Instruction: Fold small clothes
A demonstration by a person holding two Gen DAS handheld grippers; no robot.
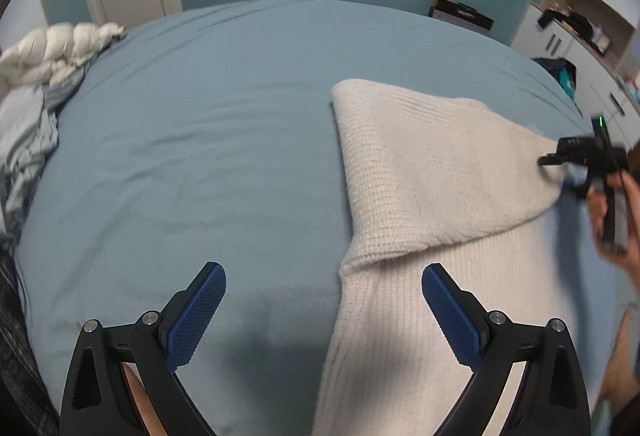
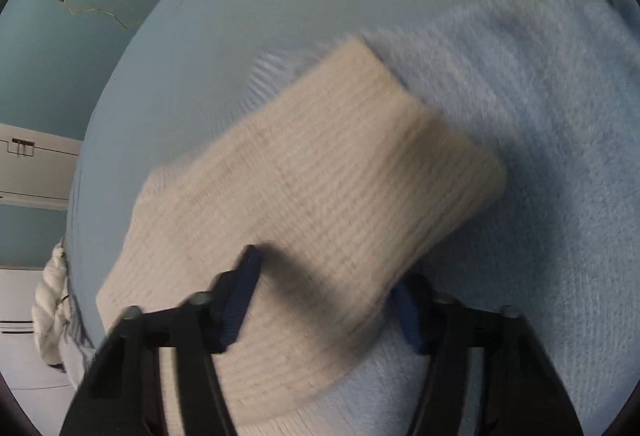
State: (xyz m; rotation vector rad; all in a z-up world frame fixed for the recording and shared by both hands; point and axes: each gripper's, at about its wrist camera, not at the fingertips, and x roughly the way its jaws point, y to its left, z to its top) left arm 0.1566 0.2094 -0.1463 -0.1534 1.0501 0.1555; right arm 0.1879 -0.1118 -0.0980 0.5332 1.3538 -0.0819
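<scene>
Cream knit garment [image 1: 420, 172] spread on right half of blue bedsheet [image 1: 200, 140], one part folded across toward right gripper [image 2: 324, 300], fingers clamped on that fold. Left gripper [image 1: 324, 300] near, jaws wide apart, holding nothing, hovering over garment's left edge. White duvet [image 1: 52, 52] far left.
</scene>
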